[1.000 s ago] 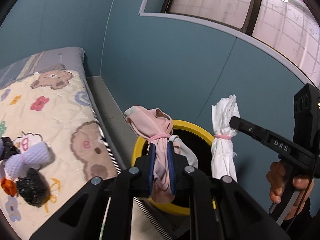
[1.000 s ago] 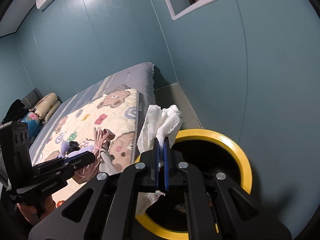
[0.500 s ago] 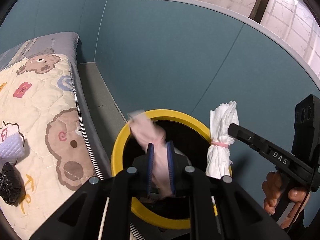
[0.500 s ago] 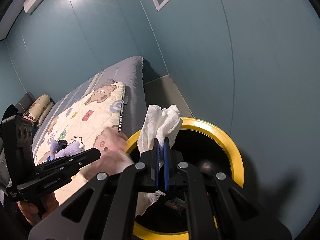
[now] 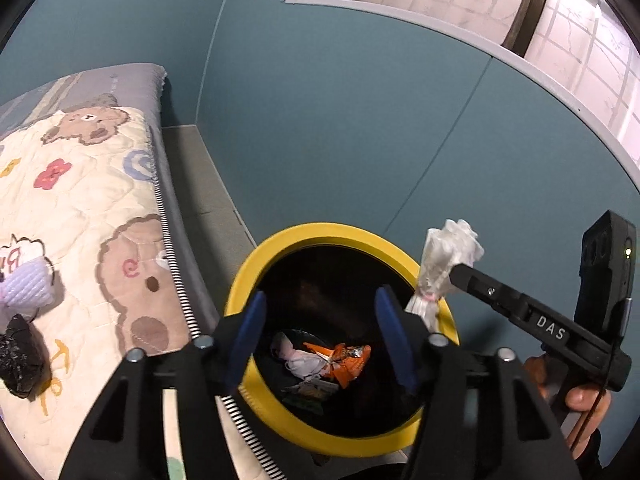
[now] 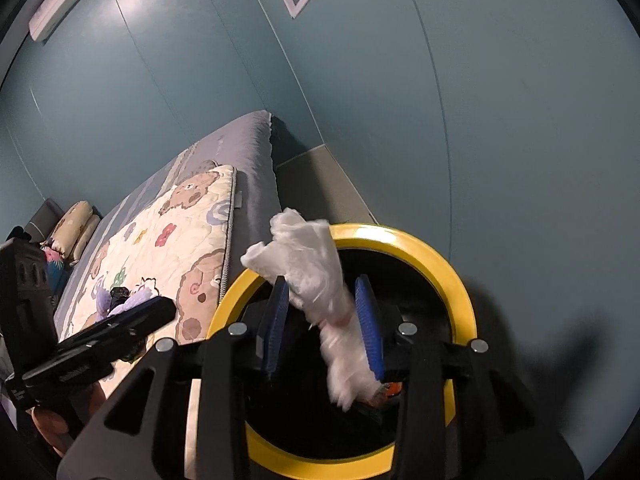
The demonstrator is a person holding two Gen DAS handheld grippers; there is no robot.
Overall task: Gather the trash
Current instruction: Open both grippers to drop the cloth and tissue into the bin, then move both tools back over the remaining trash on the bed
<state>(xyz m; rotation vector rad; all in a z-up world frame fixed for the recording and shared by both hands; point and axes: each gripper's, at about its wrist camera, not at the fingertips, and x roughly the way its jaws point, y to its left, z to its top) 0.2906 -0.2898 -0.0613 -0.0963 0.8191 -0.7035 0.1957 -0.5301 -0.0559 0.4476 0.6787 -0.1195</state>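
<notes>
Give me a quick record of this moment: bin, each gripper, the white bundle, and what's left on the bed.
bin: yellow-rimmed bin beside bed, wrappers inside
left gripper: jaws just opened, nothing between them, over bin
right gripper: jaws just opened, open
white bundle: loose between right jaws, above bin
bed: purple bundle and black bundle remain

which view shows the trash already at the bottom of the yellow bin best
The left wrist view: it looks between the open left gripper straight into the yellow bin, showing the orange wrapper and pale scraps at the bottom. In the right wrist view the white tissue bundle covers most of the opening; only an orange sliver shows.
</notes>
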